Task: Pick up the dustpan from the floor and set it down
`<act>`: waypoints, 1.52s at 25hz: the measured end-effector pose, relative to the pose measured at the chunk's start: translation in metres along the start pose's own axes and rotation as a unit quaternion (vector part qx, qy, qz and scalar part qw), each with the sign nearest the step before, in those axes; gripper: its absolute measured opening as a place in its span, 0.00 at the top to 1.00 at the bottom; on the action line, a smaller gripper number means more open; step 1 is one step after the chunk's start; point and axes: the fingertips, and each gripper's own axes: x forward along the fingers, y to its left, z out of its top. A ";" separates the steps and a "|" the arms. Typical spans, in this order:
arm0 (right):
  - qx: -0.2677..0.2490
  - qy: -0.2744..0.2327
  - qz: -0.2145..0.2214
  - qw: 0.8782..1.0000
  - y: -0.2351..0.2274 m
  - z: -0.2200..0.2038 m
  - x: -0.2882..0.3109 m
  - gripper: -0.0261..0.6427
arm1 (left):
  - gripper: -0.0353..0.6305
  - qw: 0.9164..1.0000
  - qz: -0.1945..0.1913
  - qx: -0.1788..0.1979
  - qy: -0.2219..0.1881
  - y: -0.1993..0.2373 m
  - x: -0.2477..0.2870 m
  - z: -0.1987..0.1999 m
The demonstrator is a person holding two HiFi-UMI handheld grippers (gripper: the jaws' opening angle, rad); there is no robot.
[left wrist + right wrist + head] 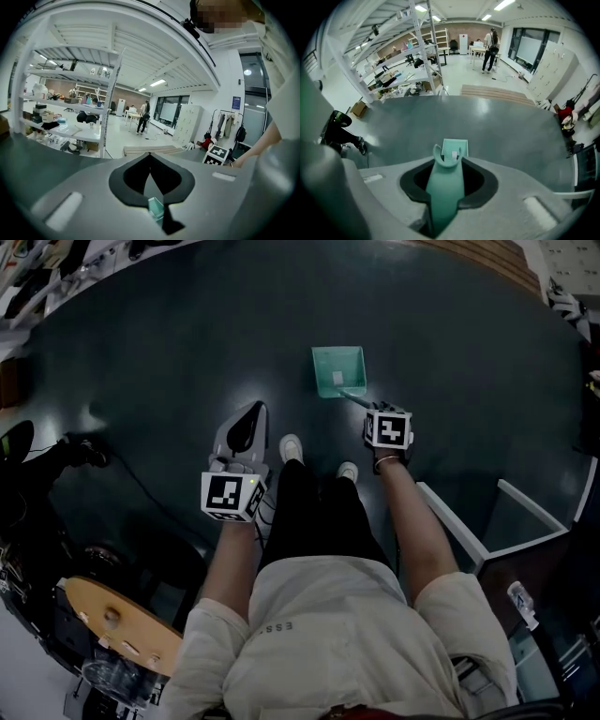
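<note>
The person is standing on the dark teal floor (169, 343), white shoes (292, 447) showing near the centre of the head view, and is holding a hand-held gripper in each hand. The right hand-held gripper (371, 412), just right of centre, is pointing steeply down and clenching the teal dustpan (338, 369) by its handle (443, 197). In the right gripper view the handle is running straight up between the two jaws, both pressing on its sides, with the square pan at its far end over the floor. In the head view the pan is sitting a little above centre, just beyond the shoes (whether its underside is touching the floor I cannot tell).

The left hand-held gripper (250, 414), left of centre, is pointing toward the top of the frame, apart from the dustpan. Its own view is showing the jaws closed tip to tip with nothing gripped.

A white shelving rack (417, 61) is standing at the upper left of the right gripper view, and a white frame (525, 512) is lying at the right edge of the head view.
</note>
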 end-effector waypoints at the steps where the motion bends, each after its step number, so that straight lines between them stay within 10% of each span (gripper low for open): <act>1: 0.006 0.003 -0.002 1.000 0.001 -0.001 0.006 0.85 | 0.92 1.000 0.001 -0.002 0.002 0.003 0.002 -0.003; 14: 0.028 -0.013 -0.013 0.999 0.013 -0.006 0.033 0.85 | 0.92 0.999 -0.019 -0.020 0.022 -0.001 0.022 -0.025; 21: 0.059 -0.061 0.023 0.996 0.022 0.002 0.026 0.56 | 0.92 0.999 -0.026 -0.042 0.021 -0.013 0.020 -0.027; 25: 0.048 -0.110 0.033 0.992 0.028 0.016 -0.010 0.56 | 0.92 0.998 -0.033 -0.048 0.005 -0.026 0.020 -0.013; 38: -0.047 -0.378 0.052 0.923 0.002 0.052 -0.252 0.80 | 0.92 0.997 -0.039 0.005 -0.066 -0.132 -0.041 0.077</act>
